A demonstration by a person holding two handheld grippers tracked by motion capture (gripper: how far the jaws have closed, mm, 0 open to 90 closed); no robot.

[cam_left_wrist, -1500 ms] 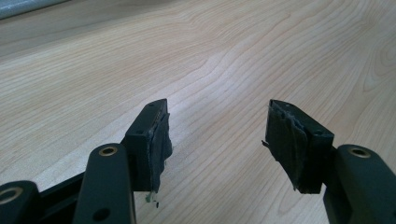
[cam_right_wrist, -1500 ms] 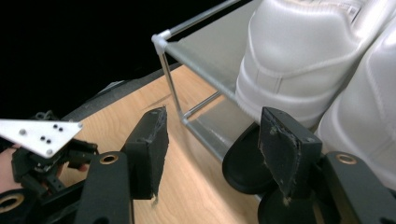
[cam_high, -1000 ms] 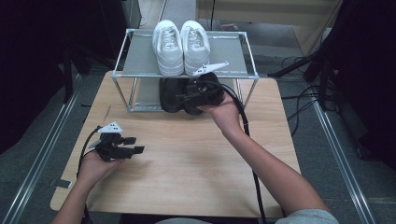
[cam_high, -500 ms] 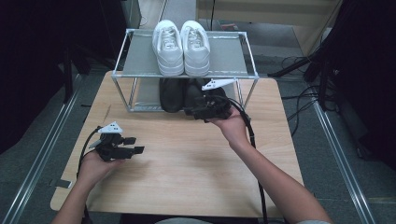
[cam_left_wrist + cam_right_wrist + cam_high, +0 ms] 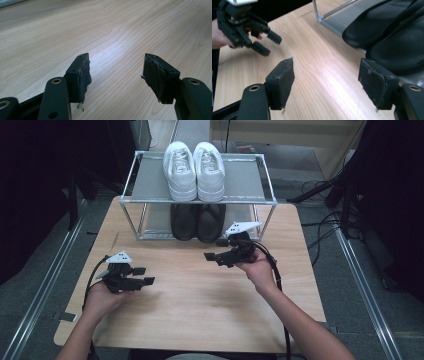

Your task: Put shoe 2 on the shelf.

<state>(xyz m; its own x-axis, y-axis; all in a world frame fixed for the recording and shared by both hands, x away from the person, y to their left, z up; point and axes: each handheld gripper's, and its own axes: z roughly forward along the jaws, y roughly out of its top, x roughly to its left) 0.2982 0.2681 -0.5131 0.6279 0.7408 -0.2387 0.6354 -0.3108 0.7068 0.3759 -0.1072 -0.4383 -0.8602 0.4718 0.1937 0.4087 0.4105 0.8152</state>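
A pair of white sneakers (image 5: 195,170) stands on the top shelf of a metal shoe rack (image 5: 250,175). A pair of black shoes (image 5: 197,222) sits on its lower shelf, toes toward me. My right gripper (image 5: 214,259) hovers low over the wooden table just in front of the rack's right side. Its jaws have just been opening and stand open with nothing between them (image 5: 327,65). The black shoes (image 5: 387,32) lie close by at the upper right of the right gripper view. My left gripper (image 5: 145,275) rests near the table's left side, open and empty (image 5: 116,60).
The wooden table (image 5: 200,305) stretches toward me in front of the rack. The rack's lower shelf (image 5: 347,18) edges the right gripper view, and the left gripper (image 5: 269,44) shows at its upper left. Cables (image 5: 320,225) and dark stands lie on the floor at the right.
My right gripper has drawn back from the black shoes on the lower shelf, coming toward me and down to the table, its jaws wider. The left gripper has stayed put.
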